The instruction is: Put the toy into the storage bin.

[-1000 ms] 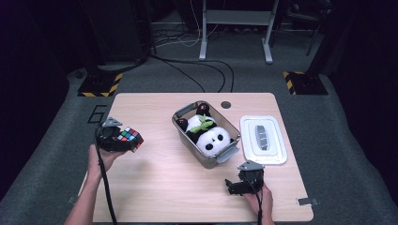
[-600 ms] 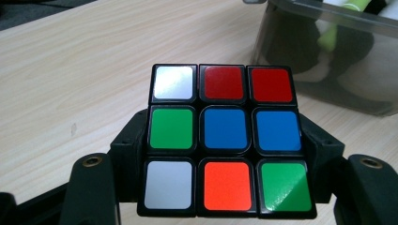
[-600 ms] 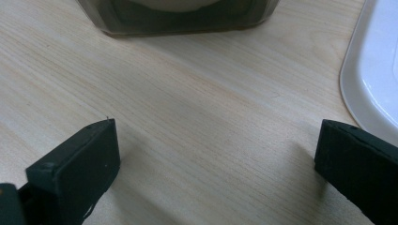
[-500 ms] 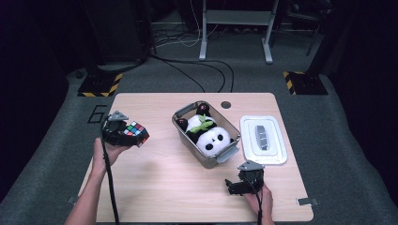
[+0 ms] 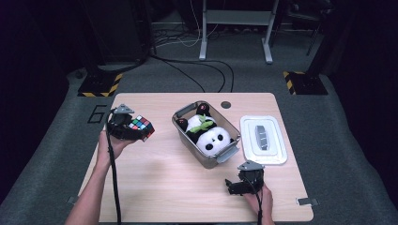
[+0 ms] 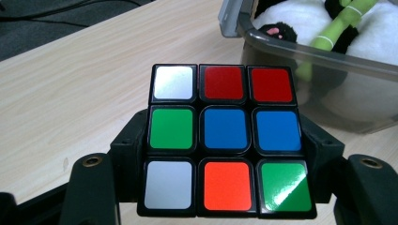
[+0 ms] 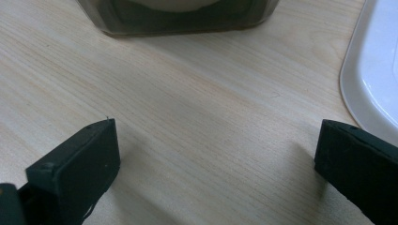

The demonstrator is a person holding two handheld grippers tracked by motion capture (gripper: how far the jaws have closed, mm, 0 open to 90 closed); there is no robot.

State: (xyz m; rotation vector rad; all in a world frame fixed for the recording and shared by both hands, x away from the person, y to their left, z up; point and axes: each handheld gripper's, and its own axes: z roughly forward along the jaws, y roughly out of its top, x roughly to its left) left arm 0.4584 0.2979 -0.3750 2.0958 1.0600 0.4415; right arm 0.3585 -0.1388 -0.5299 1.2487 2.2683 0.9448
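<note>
My left gripper (image 5: 131, 130) is shut on a colour puzzle cube (image 5: 141, 126) and holds it above the left part of the wooden table (image 5: 155, 187). In the left gripper view the cube (image 6: 226, 139) sits between the two black jaws, its face showing white, red, green, blue and orange squares. A clear plastic bin (image 5: 180, 125) stands mid-table with a panda plush (image 5: 213, 139) inside; the bin (image 6: 328, 89) lies just beyond the cube. Low on the table's front right, my right gripper (image 5: 233, 185) rests open. Its jaws stand wide apart over bare wood (image 7: 211, 136).
The bin's white lid (image 5: 263, 139) lies flat to the right of the bin, and its edge (image 7: 371, 70) is close to my right gripper. A small dark round hole (image 5: 226, 104) marks the table's far edge. Cables and stand legs cross the dark floor beyond.
My left hand has carried the cube up and to the right, toward the bin. The right gripper has stayed where it was.
</note>
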